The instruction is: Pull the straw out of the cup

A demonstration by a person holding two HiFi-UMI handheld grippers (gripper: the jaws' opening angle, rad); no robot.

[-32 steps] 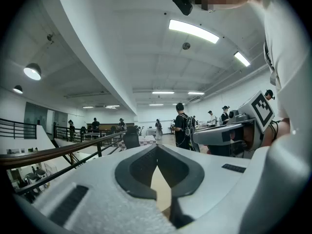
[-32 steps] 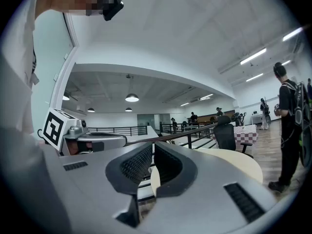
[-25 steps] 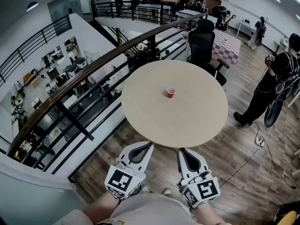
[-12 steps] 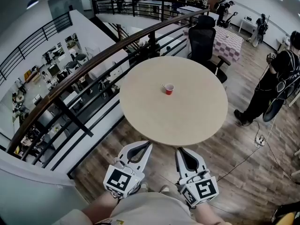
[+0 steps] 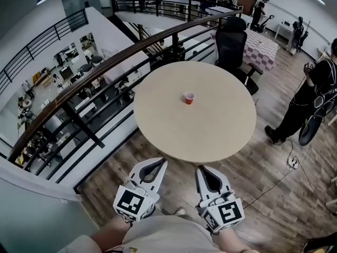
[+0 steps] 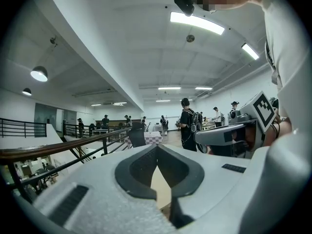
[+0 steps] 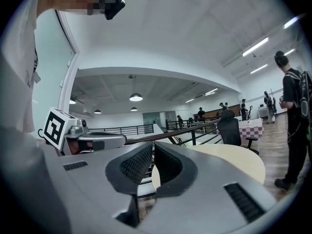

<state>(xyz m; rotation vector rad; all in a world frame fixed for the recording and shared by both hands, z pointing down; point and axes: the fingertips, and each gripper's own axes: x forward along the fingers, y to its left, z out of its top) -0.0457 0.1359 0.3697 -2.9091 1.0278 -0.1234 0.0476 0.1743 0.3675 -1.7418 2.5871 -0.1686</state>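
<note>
A small red cup (image 5: 189,98) stands near the middle of the round beige table (image 5: 221,130), with a thin pale straw (image 5: 182,94) leaning out to its left. Both grippers hang well short of the table's near edge, over the wooden floor and far from the cup. My left gripper (image 5: 164,161) is shut with its tips meeting and nothing between them, as the left gripper view (image 6: 157,148) also shows. My right gripper (image 5: 199,168) points level at the table and is shut and empty (image 7: 152,146). The cup does not show in either gripper view.
A black office chair (image 5: 231,41) stands behind the table. A dark railing (image 5: 105,70) runs along the left, with a drop to a lower floor beyond it. A person in black (image 5: 308,99) stands at the right, and a cable (image 5: 274,178) lies on the floor.
Both grippers have drifted a little left and lower in the head view. The table and cup sit slightly higher in the picture. The jaws stay shut.
</note>
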